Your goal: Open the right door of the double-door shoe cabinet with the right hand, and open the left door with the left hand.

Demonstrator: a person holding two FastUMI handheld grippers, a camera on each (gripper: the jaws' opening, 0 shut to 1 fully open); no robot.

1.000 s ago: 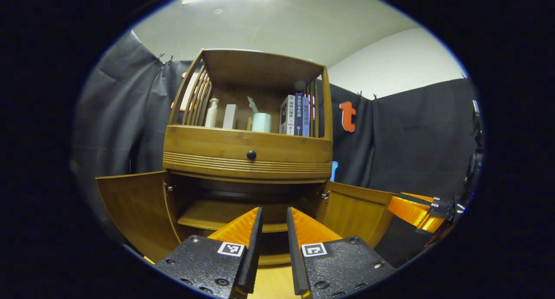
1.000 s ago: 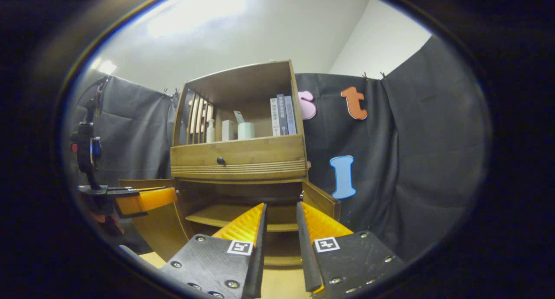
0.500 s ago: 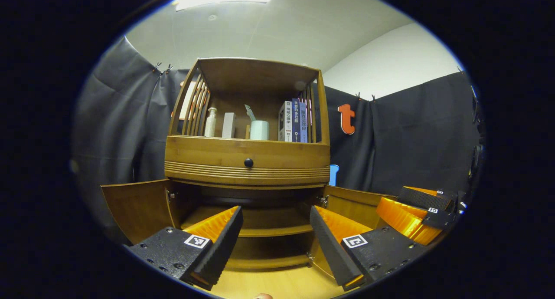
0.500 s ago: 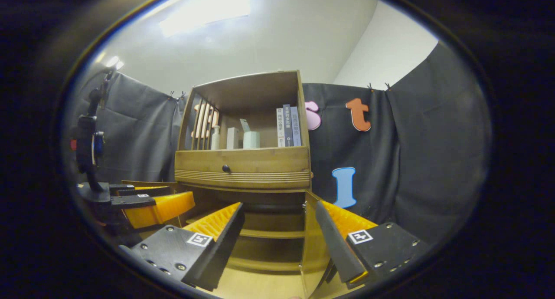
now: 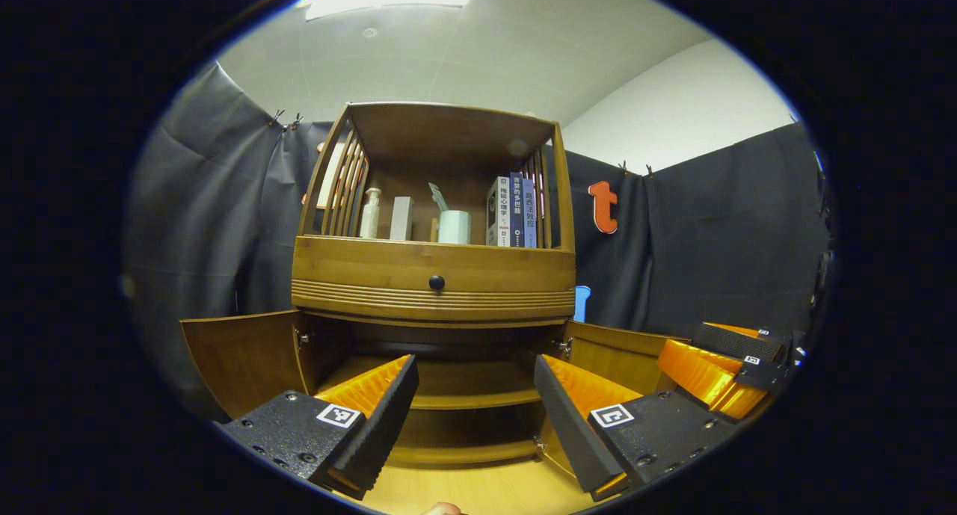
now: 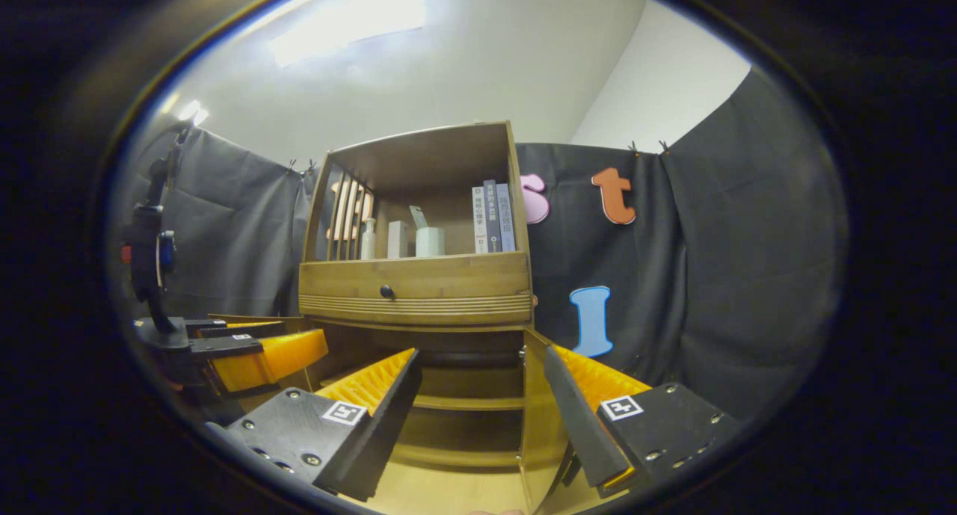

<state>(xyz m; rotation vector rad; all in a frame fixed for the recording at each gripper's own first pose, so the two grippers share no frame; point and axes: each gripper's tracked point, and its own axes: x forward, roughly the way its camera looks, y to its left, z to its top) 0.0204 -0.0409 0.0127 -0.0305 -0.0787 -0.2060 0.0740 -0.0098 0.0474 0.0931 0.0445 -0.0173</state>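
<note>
Above both swung-open doors (image 5: 243, 354), books (image 5: 513, 212), cup (image 5: 454, 227), bottle (image 5: 369, 213).

The tall honey-brown shoe cabinet (image 5: 434, 272) is smooth, satin-finished wood, with a glossy dark round drawer knob (image 5: 437, 282) and small bright metal hinges (image 5: 301, 338). The left gripper (image 5: 475, 403) has matt black textured plastic bodies and ribbed orange plastic fingers (image 5: 371, 380). The pale floor (image 5: 478, 489) looks like smooth wood laminate.

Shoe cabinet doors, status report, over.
Left gripper and right gripper: jaws open, holding nothing. Left door and right door both swung open. Nothing in the way.
</note>
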